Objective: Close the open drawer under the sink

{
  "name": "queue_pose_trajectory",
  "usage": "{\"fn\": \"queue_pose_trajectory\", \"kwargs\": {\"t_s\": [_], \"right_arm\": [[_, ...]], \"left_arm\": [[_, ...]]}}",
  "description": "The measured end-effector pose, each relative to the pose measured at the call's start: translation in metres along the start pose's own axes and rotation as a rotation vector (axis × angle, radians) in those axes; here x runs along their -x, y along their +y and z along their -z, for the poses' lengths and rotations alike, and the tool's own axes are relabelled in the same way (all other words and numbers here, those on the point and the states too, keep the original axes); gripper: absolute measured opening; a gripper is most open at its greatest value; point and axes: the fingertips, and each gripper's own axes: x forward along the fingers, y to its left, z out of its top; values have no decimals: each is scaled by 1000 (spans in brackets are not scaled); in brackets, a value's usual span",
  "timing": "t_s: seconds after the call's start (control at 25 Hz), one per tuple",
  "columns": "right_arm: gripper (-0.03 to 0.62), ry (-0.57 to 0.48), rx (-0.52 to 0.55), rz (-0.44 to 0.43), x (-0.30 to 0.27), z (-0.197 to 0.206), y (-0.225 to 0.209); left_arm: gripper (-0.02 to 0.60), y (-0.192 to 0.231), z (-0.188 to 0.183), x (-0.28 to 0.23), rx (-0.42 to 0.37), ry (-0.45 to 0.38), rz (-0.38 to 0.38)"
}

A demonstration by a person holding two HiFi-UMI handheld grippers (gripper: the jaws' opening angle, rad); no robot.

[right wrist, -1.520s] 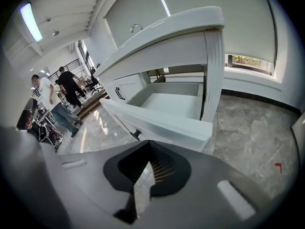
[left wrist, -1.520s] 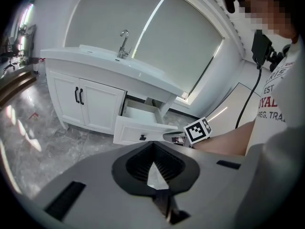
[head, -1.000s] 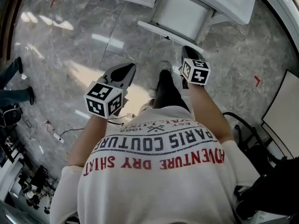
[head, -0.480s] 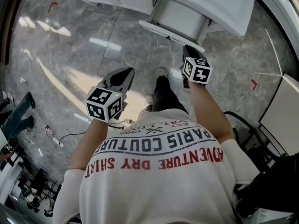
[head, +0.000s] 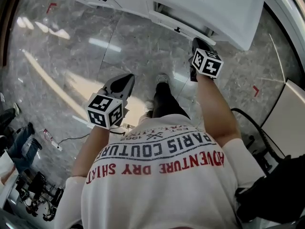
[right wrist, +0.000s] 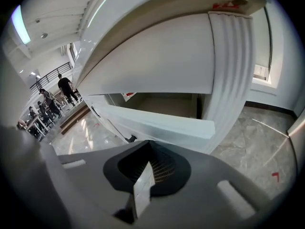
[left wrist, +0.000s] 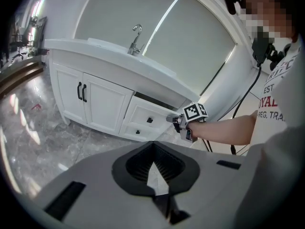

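Over on the left, the double cupboard doors are sitting shut under the bench with its tap. The left gripper is hanging low over the marble floor, well apart from the cabinet, fingers together on nothing. It's looking like the spare hand, parked out of the way. Moving right, the drawer under the sink is standing partly out, a dark gap showing above its front. And furthest right, the right gripper is sitting right at that front panel, fingers together and empty, making a blunt tip, I'd say, for shoving rather than gripping. Contact I can't confirm, and the drawer isn't home yet.
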Motion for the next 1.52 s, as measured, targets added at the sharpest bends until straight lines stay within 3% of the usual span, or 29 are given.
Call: {"fn": "queue_pose_trajectory", "kwargs": {"t_s": [0.36, 0.68, 0.84, 1.0, 1.24, 1.52], "right_arm": [[-2, -27, -13, 39, -27, -36, -21], [-2, -21, -63, 24, -35, -38, -22], [-2, -24, 36, 5, -22, -40, -13], [-2, -8, 97, -128, 25, -30, 24], [-2, -26, 208, -451, 154, -11, 145], [-2, -119, 362, -603, 325, 47, 251]], "left_arm": [[0, 10, -3, -15, 28, 5, -3], [0, 16, -3, -9, 32, 9, -11], [0, 18, -4, 0, 33, -8, -17], [0, 4, -5, 17, 17, -33, 6], [0, -39, -9, 72, -18, -125, 86], [0, -109, 24, 166, -151, -240, 222]]}}
